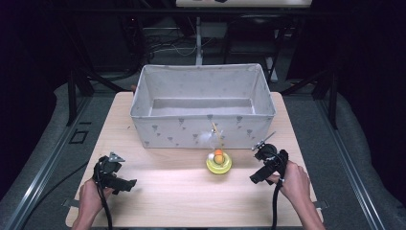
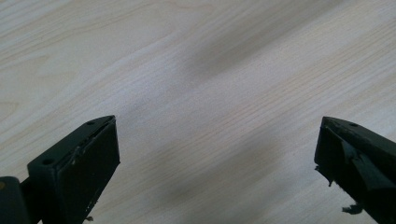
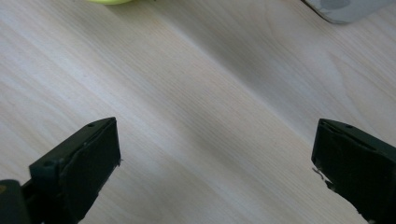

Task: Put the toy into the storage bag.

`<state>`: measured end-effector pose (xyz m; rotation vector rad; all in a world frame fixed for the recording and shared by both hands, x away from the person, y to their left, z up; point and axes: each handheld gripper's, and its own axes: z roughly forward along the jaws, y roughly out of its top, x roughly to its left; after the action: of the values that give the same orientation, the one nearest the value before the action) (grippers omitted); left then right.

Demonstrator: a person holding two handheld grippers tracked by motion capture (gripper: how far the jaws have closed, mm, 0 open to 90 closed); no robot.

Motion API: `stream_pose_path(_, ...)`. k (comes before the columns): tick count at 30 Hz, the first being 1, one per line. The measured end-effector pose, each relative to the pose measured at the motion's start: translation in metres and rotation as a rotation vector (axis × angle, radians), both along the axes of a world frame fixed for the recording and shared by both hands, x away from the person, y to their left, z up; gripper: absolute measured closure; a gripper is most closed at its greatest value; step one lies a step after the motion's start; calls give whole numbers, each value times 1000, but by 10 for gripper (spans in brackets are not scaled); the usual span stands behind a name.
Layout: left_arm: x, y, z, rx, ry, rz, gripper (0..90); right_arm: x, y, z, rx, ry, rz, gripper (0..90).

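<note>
A yellow round toy [image 1: 219, 164] with an orange ball and a white feather on a thin stem stands on the wooden table [image 1: 182, 196], just in front of the grey fabric bin [image 1: 203, 108]. My right gripper [image 1: 262, 165] is to the right of the toy, low over the table. In the right gripper view it [image 3: 215, 158] is open with bare wood between the jaws, and the toy's yellow edge [image 3: 109, 1] sits at the top. My left gripper [image 1: 125, 183] is at the table's front left. The left gripper view also has it [image 2: 217, 158] open over bare wood.
The bin is open on top, looks empty, and takes up the far half of the table; one corner of it [image 3: 345, 9] is in the right gripper view. Dark frame posts and cables stand beyond the table. Grey floor lies on both sides.
</note>
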<state>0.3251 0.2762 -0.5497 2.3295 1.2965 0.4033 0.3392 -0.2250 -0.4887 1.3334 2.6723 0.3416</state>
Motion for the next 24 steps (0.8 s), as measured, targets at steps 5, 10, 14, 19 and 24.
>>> stream_pose_path(5,0,0,0,-1,-1,-2,2,-2,9,2,14,14,25,10)
stream_pose_path(10,0,1,0,0,1,-3,2,-2,21,9,-2,2,58,20)
stream_pose_path(14,0,1,0,3,5,-1,2,-1,32,17,11,-26,89,29)
stream_pose_path(19,1,1,-1,3,11,-1,1,0,42,24,6,-32,120,34)
stream_pose_path(24,1,0,-1,10,14,-4,2,2,48,27,35,-37,122,43)
